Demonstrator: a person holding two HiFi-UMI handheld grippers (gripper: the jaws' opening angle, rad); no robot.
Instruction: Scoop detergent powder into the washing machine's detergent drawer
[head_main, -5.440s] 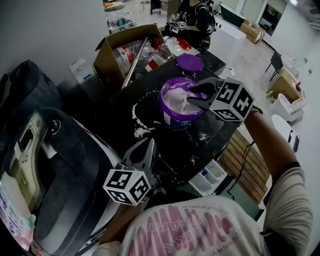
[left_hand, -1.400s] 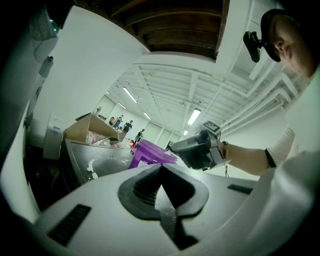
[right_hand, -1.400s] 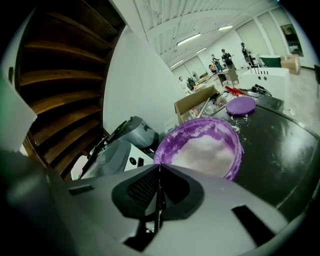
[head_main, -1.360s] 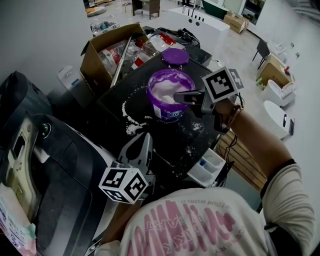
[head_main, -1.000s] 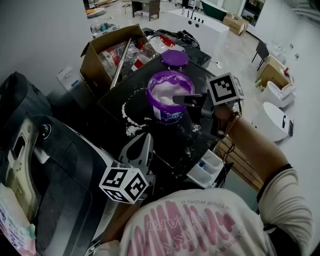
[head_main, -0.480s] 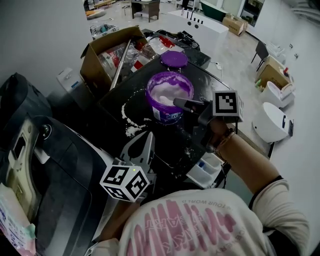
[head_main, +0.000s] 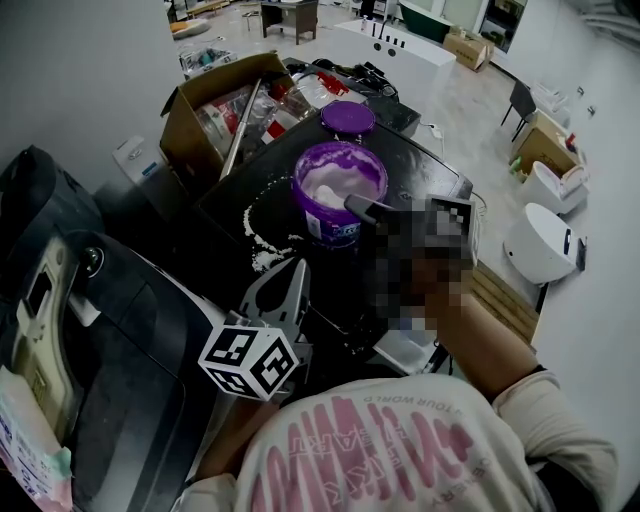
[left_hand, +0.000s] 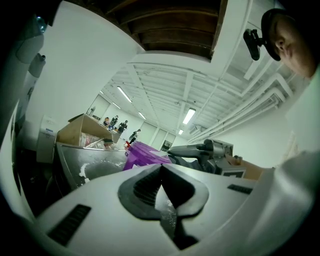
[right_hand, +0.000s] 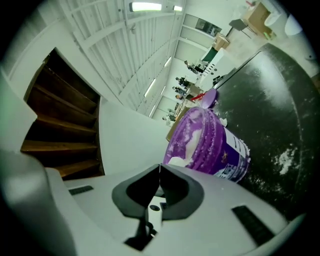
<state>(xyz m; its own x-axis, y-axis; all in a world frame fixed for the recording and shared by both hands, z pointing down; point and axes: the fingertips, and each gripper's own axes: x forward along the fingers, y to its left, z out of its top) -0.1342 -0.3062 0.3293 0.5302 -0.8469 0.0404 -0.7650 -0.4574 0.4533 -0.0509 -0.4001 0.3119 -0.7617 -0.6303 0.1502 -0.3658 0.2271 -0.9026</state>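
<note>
Here right gripper (right_hand: 160, 167) fingers pinch the scoop (right_hand: 154, 214) at the purple tub (head_main: 338, 225); left gripper (left_hand: 161, 167) fingers closed; powder (head_main: 262, 258) spilled around

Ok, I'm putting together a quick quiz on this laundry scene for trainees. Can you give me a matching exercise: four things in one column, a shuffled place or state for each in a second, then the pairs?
Things
1. tub
2. lid
3. cardboard box
4. scoop

Places or states
A. lying flat on the dark top, behind the tub
B. handle clamped between the jaws of the right gripper
C. open, with white powder inside
D. flaps open, beyond the tub to the left

Pairs: 1-C, 2-A, 3-D, 4-B
</note>
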